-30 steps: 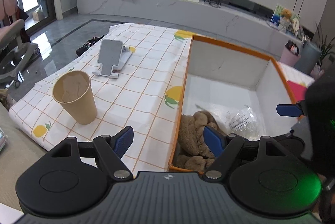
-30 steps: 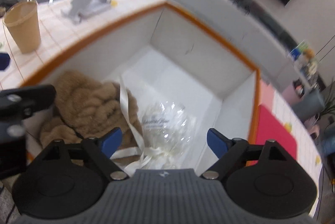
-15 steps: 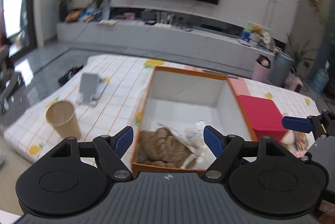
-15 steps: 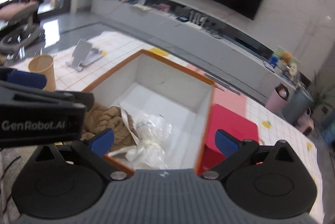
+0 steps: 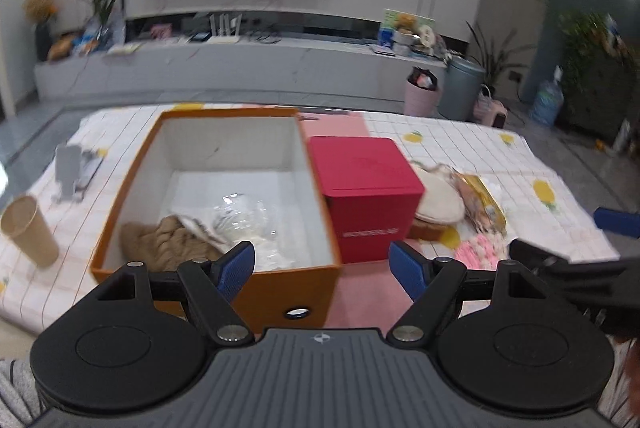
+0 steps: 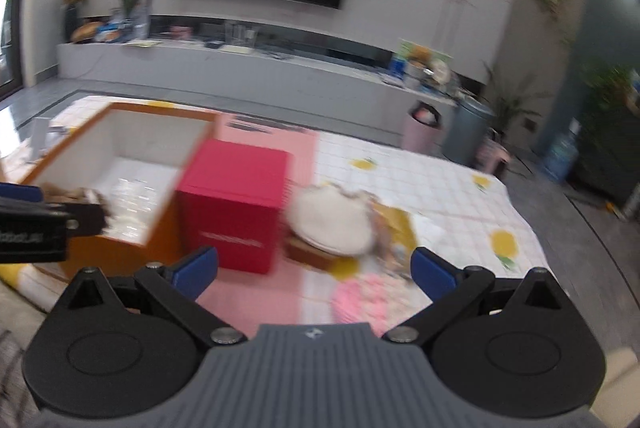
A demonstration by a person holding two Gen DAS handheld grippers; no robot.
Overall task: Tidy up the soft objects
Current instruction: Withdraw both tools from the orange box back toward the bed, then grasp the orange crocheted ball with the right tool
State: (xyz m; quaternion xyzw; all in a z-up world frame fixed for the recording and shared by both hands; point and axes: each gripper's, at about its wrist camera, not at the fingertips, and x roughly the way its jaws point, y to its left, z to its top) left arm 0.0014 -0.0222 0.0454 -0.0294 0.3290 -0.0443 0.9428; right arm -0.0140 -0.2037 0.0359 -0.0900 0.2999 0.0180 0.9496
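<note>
From the left wrist view, the left claw (image 5: 322, 266) is hanging with its blue fingers apart and nothing between them, above the near wall of the orange box (image 5: 132, 183) that is sitting on the checked counter (image 5: 460, 147). Inside the box, a brown knitted piece (image 5: 168, 246) is lying in the near left corner, with a clear plastic bag (image 5: 240, 216) just beside it. A red box (image 5: 366, 195) is standing against the orange box's right side. Beyond it, a cream hat (image 5: 438, 201) and a pink knitted piece (image 5: 482, 248) are lying on the counter. A paper cup (image 5: 30, 230) is standing at the far left.

From the right wrist view, blurred, the right claw (image 6: 314, 272) is standing wide apart and empty above the pink knitted piece (image 6: 362, 298), with the cream hat (image 6: 332, 220) just behind it, beside the red box (image 6: 234, 201). The orange box (image 6: 92, 248) is sitting to the left.
</note>
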